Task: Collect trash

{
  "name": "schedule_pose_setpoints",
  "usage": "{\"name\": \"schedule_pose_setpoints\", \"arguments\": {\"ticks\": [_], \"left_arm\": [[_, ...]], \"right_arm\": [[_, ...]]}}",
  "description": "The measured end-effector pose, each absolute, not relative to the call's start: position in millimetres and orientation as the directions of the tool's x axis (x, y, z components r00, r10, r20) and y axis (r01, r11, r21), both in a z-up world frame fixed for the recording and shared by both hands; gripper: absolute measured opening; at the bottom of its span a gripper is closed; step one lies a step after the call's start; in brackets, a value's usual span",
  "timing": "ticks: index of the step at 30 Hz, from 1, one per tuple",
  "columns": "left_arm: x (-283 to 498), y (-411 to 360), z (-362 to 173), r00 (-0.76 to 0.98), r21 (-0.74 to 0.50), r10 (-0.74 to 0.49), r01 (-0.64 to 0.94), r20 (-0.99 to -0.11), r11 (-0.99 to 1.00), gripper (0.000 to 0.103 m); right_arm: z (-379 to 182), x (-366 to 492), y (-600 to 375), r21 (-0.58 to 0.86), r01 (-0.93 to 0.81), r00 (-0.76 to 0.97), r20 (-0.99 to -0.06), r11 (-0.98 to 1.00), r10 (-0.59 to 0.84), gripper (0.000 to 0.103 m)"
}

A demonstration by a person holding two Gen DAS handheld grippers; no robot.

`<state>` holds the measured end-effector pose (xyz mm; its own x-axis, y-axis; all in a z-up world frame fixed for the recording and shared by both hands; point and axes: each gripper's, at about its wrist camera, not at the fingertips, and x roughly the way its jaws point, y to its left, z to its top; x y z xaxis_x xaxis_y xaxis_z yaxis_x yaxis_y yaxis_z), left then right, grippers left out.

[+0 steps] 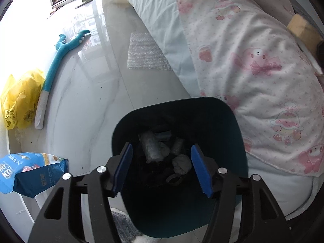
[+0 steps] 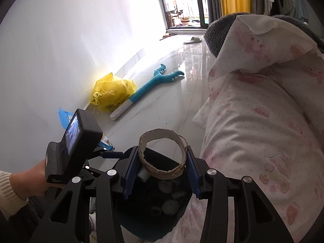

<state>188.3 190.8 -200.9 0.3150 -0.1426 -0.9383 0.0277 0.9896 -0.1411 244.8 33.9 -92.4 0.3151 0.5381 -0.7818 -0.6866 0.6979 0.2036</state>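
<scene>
A dark teal trash bin [image 1: 239,133] stands on the floor beside the bed, with crumpled wrappers [image 1: 154,147] and wads inside. My left gripper [image 1: 162,168] is open and empty, directly above the bin's mouth. My right gripper [image 2: 162,172] is shut on a brown cardboard tape ring [image 2: 162,172], held over the same bin [image 2: 154,218], where grey wads [image 2: 170,206] lie. The left gripper's body [image 2: 77,147] shows at the left in the right wrist view.
A yellow plastic bag [image 1: 20,99] and a blue plush toy [image 1: 60,56] lie by the wall. A blue snack bag [image 1: 30,172] sits at left. A bubble wrap sheet [image 1: 143,52] lies on the glossy floor. The bed with pink-print quilt [image 1: 253,60] fills the right.
</scene>
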Motion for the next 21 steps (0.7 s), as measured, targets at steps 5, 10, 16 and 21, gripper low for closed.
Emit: {"name": "schedule_pose_setpoints", "arguments": {"ticks": [5, 10, 16, 21], "left_arm": [[180, 208, -185, 0.395, -0.134, -0.131, 0.018, -0.909, 0.991, 0.074], [173, 220, -160, 0.491, -0.135, -0.12, 0.004, -0.863, 0.991, 0.081], [163, 229, -125, 0.604, -0.11, -0.079, -0.015, -0.793, 0.994, 0.09], [154, 235, -98, 0.679, -0.1, -0.05, -0.035, -0.732, 0.994, 0.093]], "right_arm": [[-107, 244, 50, 0.205, -0.692, 0.281, -0.806, 0.692, 0.52, 0.046], [-127, 242, 69, 0.192, -0.7, 0.246, -0.839, 0.688, 0.485, 0.046], [-150, 237, 84, 0.185, -0.707, 0.203, -0.871, 0.682, 0.447, 0.046], [-164, 234, 93, 0.175, -0.715, 0.177, -0.891, 0.677, 0.417, 0.046]]}}
